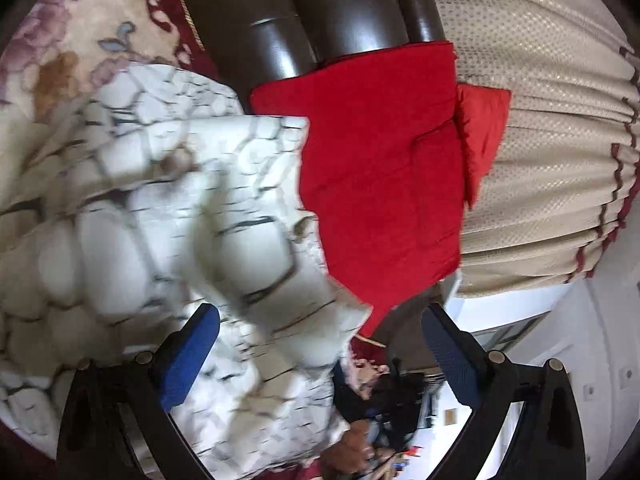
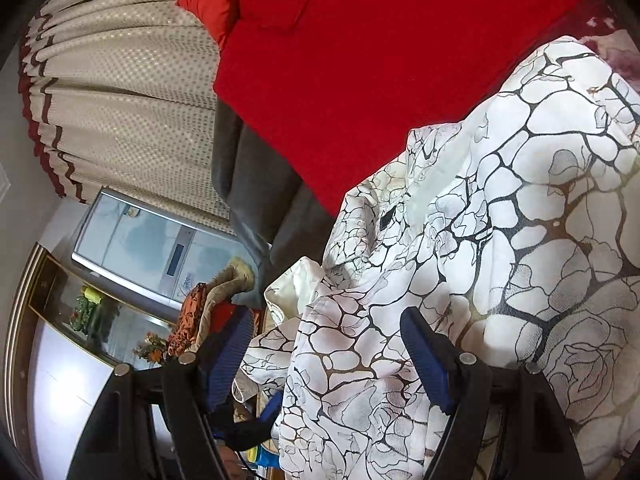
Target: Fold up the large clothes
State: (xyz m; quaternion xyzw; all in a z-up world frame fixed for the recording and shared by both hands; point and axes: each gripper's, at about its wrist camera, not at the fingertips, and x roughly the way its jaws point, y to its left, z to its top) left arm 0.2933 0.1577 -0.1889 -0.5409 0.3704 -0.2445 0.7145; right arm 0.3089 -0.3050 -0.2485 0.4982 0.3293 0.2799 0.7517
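Left wrist view, left tongs [image 1: 320,354] wide, right tongs [image 2: 326,350] wide, patterned garment [image 2: 500,240] between.

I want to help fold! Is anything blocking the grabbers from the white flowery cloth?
Nothing visible is. The white patterned cloth already lies between the open fingers of the right gripper, and it also fills the gap of the open left gripper. The red cover lies behind it.

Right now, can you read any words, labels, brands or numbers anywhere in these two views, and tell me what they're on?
No text can be read.
Silver appliance: a small mark low on its front, too small and blurred to read.
White patterned garment: a dark tag-like patch, no lettering visible.
Red cloth: plain.
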